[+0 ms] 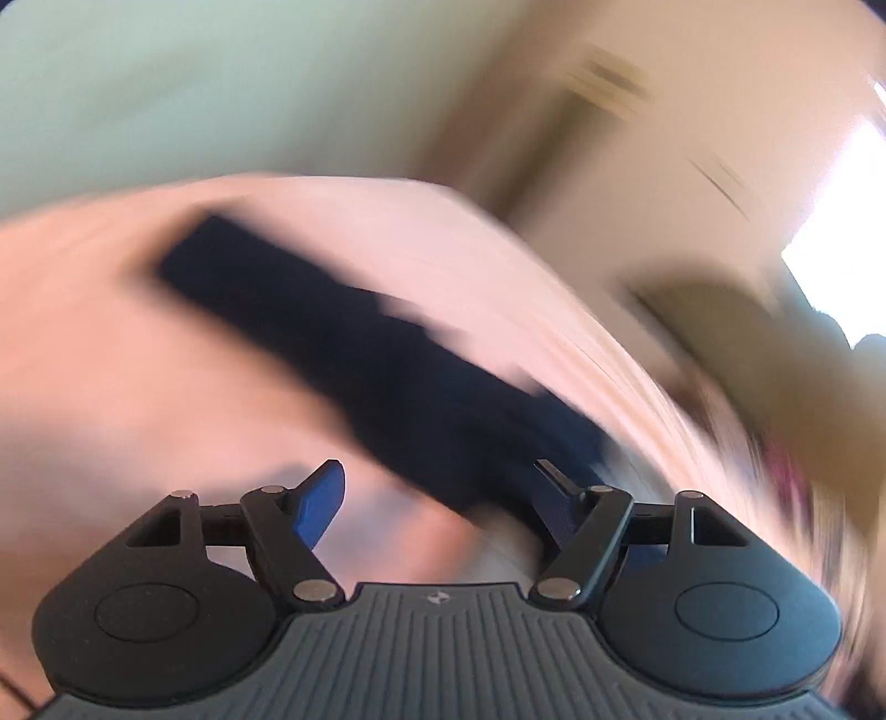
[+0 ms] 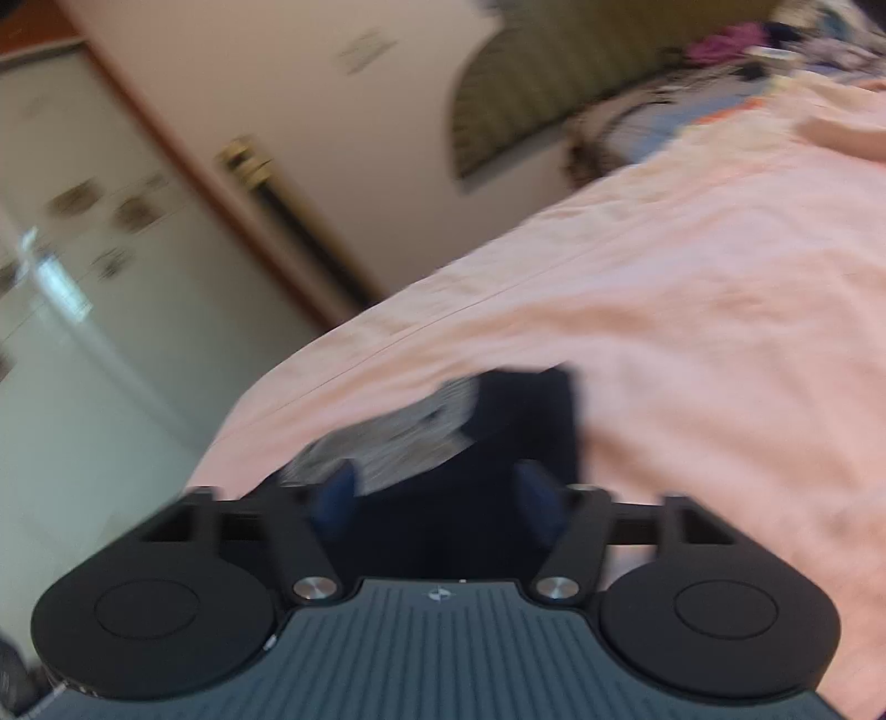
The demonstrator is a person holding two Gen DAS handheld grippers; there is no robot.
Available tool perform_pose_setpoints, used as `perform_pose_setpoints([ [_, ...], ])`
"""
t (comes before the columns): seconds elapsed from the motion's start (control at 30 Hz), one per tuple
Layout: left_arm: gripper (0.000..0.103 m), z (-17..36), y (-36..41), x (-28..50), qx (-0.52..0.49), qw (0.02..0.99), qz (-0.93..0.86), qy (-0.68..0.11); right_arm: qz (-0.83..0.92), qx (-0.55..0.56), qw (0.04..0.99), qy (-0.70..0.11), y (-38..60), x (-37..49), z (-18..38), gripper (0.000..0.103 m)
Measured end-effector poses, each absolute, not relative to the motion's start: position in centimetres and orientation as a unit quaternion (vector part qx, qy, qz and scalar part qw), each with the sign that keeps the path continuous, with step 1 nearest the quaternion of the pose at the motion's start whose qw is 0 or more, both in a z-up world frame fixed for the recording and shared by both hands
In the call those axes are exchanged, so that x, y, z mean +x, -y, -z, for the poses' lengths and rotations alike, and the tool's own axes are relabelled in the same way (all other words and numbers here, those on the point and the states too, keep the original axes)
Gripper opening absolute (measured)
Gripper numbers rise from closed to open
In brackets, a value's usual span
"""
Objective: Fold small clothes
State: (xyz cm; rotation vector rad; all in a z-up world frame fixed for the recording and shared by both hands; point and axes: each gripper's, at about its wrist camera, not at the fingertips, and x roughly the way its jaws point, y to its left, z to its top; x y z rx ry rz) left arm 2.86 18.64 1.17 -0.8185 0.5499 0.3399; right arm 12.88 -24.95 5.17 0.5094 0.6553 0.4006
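A dark navy garment [image 1: 343,343] lies as a long strip on the pink bed sheet [image 1: 111,360], running from the upper left down toward my left gripper [image 1: 440,498]. That gripper is open. Its blue pads [image 1: 321,498] stand wide apart, and the garment's near end reaches in beside the right finger. The view is heavily blurred. In the right wrist view the same navy garment [image 2: 526,410] lies between the wide-apart fingers of my open right gripper [image 2: 437,498], with no pad pressing on it. A grey patterned cloth [image 2: 387,437] lies beside it on the left.
The pink sheet [image 2: 692,304] covers the bed, whose edge [image 2: 332,360] drops to the floor on the left. A pale wardrobe [image 2: 83,221] and a wall stand beyond. At the far end are an olive headboard [image 2: 515,99], a patterned pillow [image 2: 637,133] and mixed clutter [image 2: 731,39].
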Motion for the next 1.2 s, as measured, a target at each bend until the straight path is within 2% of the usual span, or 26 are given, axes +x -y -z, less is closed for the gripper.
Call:
perform_pose_setpoints([
  [0.07,0.073,0.3,-23.2,2.4,-0.473,0.82,-0.208,-0.247,-0.206,0.199,0.899,-0.332,22.6,12.6,-4.2,0.085],
  [0.13,0.073,0.7,-25.8,2.6,-0.51,0.801,-0.214,-0.228,-0.195,0.167,0.9,-0.352,21.3,12.7,-2.6,0.085],
  [0.2,0.073,0.4,-27.0,3.9,-0.5,0.802,-0.228,-0.233,-0.197,0.16,0.908,-0.335,21.2,12.2,-1.6,0.085],
  [0.33,0.068,0.2,-27.1,6.7,-0.418,0.836,-0.255,-0.246,-0.217,0.147,0.911,-0.32,21.0,11.7,-1.2,0.096],
  [0.37,0.053,0.1,-26.9,7.2,-0.396,0.84,-0.272,-0.252,-0.219,0.144,0.91,-0.321,20.9,11.7,-1.2,0.098],
  [0.4,0.028,0.0,-26.7,7.7,-0.377,0.841,-0.288,-0.259,-0.221,0.144,0.91,-0.32,20.7,11.8,-1.2,0.099],
  [0.43,0.014,0.1,-26.6,8.1,-0.361,0.841,-0.301,-0.269,-0.222,0.145,0.91,-0.318,20.6,11.8,-1.2,0.1],
  [0.47,0.006,0.3,-26.7,8.3,-0.357,0.838,-0.307,-0.274,-0.221,0.146,0.91,-0.317,20.6,11.7,-1.1,0.1],
  [0.57,0.004,-0.2,-25.7,7.9,-0.341,0.846,-0.321,-0.253,-0.224,0.157,0.909,-0.315,20.9,11.6,-1.0,0.1],
  [0.63,0.004,-2.5,-23.3,7.6,-0.315,0.869,-0.309,-0.224,-0.227,0.172,0.906,-0.313,21.2,11.7,-0.9,0.1],
  [0.77,0.004,-6.8,-13.4,8.5,-0.201,0.949,-0.166,-0.18,-0.233,0.209,0.898,-0.308,22.2,11.8,-0.6,0.1],
  [0.83,0.005,-7.2,-6.7,8.9,-0.111,0.973,-0.043,-0.197,-0.236,0.222,0.895,-0.306,22.5,11.9,-0.5,0.1],
  [0.9,0.008,-5.8,-0.8,9.1,-0.03,0.967,0.067,-0.245,-0.238,0.233,0.892,-0.305,22.8,11.9,-0.4,0.1],
  [0.97,0.009,-3.9,2.6,8.9,-0.002,0.94,0.154,-0.305,-0.24,0.24,0.89,-0.304,22.9,11.9,-0.3,0.1],
  [1.07,0.009,-1.9,3.9,6.8,0.013,0.935,0.165,-0.314,-0.241,0.247,0.888,-0.304,23.1,11.8,-0.3,0.1],
  [1.2,0.01,-1.6,1.9,4.3,0.009,0.943,0.145,-0.301,-0.245,0.261,0.882,-0.305,23.5,12.0,-0.2,0.1],
])
